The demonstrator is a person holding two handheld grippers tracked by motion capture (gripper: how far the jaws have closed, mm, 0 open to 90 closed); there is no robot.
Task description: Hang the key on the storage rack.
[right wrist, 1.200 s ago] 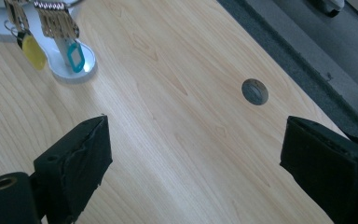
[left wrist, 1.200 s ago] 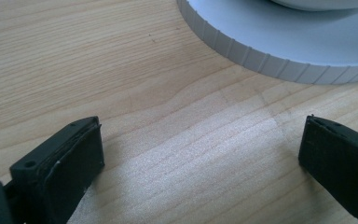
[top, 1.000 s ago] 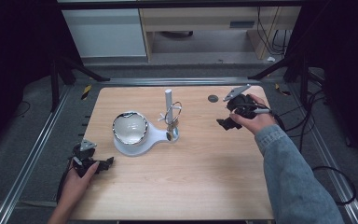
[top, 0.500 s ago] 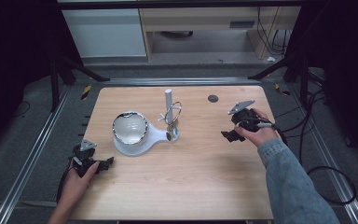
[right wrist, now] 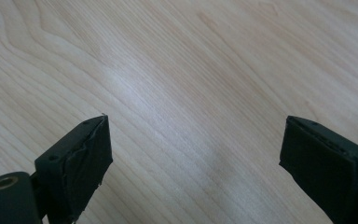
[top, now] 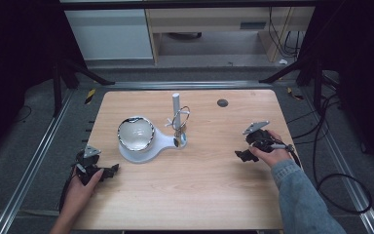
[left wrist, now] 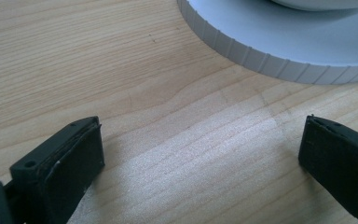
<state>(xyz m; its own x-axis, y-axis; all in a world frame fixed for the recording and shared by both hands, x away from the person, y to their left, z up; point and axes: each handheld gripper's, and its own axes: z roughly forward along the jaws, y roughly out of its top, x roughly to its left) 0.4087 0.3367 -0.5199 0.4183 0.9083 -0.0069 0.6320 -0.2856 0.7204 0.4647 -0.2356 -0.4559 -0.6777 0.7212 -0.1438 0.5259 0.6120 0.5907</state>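
The white stand [top: 148,146] sits mid-table, its long axis running from the bowl [top: 136,132] on the left toward the upright post [top: 176,103] on the right. The left gripper [top: 108,170] near the left edge and the right gripper [top: 242,155] near the right edge both gape wide, empty.

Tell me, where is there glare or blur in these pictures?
High view: the pale wooden table is evenly lit against dark surroundings, and the shiny silver bowl glints. Left gripper view: the ribbed white round base looks slightly soft. Right gripper view: a pale sheen lies on the wood between the open black jaws.
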